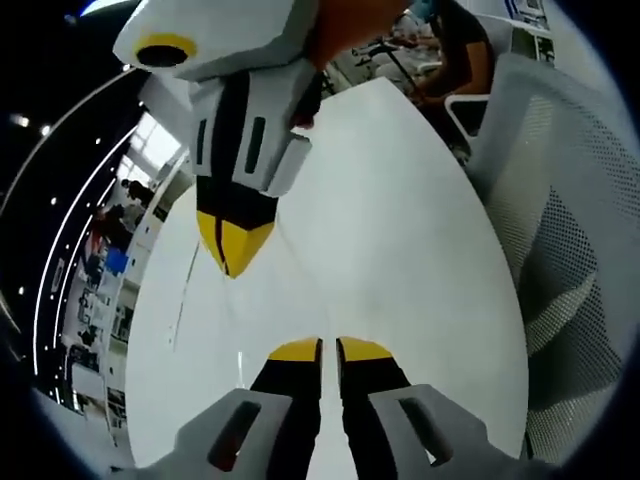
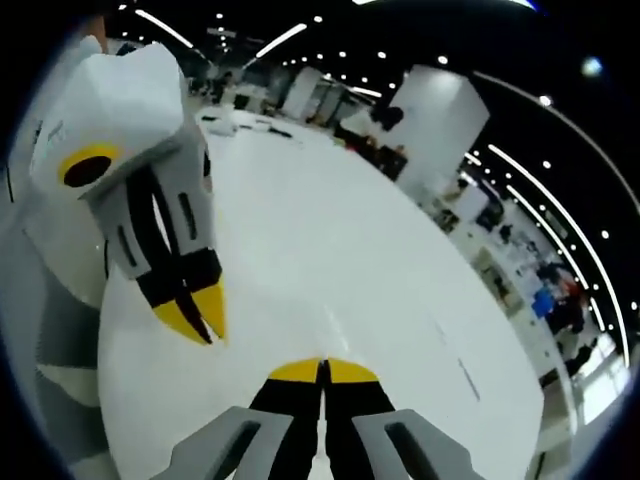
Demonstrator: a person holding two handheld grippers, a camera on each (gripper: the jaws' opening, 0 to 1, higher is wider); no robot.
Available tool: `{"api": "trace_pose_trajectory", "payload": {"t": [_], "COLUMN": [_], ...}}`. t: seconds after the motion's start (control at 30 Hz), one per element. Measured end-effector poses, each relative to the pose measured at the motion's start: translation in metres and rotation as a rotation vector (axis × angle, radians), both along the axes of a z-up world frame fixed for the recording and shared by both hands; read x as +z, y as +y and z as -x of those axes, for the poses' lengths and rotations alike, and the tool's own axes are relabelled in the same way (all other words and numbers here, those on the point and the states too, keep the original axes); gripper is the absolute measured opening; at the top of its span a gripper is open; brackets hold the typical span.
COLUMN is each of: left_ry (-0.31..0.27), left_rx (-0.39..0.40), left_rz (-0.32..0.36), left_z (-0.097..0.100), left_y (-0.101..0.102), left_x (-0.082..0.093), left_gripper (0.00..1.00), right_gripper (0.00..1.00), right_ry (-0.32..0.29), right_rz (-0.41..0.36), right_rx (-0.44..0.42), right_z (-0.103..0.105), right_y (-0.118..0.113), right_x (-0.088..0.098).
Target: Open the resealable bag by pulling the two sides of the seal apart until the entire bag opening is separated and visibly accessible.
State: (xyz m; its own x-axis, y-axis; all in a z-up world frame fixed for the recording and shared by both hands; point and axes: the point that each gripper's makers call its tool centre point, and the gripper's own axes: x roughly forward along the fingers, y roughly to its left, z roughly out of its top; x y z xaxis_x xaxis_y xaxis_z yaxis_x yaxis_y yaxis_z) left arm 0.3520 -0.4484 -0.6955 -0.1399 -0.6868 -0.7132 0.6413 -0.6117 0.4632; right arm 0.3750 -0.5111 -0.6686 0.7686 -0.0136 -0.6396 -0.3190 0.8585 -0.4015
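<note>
The resealable bag is nearly clear and hard to make out; a thin line (image 1: 183,295) on the white table (image 1: 400,230) looks like its edge, seen again as a faint line (image 2: 465,378) in the right gripper view. My left gripper (image 1: 329,346) is shut just above the table, its yellow tips together. The right gripper (image 1: 232,250) points down at it from the top, also shut. In the right gripper view my right gripper (image 2: 322,369) is shut, and the left gripper (image 2: 200,315) comes in from the left, tips together. I see nothing between either pair of jaws.
A grey mesh chair (image 1: 570,220) stands at the table's edge, seen also as grey chair mesh (image 2: 55,330). A seated person (image 1: 450,50) is at the table's far end. A large hall with desks and ceiling lights lies beyond the table (image 2: 330,250).
</note>
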Motion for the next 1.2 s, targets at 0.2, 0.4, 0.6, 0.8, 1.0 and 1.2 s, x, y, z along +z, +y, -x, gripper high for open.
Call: {"api": "trace_pose_trajectory", "payload": {"t": [0.2, 0.4, 0.6, 0.8, 1.0, 1.2], "left_ry": [0.022, 0.038, 0.06, 0.078, 0.094, 0.105], "left_rx": [0.025, 0.068, 0.13, 0.172, 0.198, 0.207], "left_rz": [0.008, 0.004, -0.016, -0.018, -0.017, -0.022], "left_z": [-0.005, -0.016, -0.029, -0.036, -0.037, -0.036], "left_y": [0.012, 0.031, 0.056, 0.071, 0.081, 0.085], "left_x": [0.003, -0.001, -0.011, -0.012, -0.014, -0.017], "left_gripper": [0.03, 0.03, 0.04, 0.03, 0.03, 0.03], "right_gripper": [0.0, 0.0, 0.0, 0.0, 0.0, 0.0], "right_ry": [0.025, 0.06, 0.086, 0.116, 0.133, 0.144], "right_rz": [-0.003, 0.026, 0.029, 0.066, 0.058, 0.038], "right_rx": [-0.026, -0.033, -0.055, -0.064, -0.077, -0.049], "right_z": [-0.001, 0.003, 0.004, 0.0, -0.002, 0.0], "right_y": [-0.006, -0.01, -0.014, -0.023, -0.025, -0.021], "right_x": [-0.008, -0.022, -0.036, -0.044, -0.051, -0.058]}}
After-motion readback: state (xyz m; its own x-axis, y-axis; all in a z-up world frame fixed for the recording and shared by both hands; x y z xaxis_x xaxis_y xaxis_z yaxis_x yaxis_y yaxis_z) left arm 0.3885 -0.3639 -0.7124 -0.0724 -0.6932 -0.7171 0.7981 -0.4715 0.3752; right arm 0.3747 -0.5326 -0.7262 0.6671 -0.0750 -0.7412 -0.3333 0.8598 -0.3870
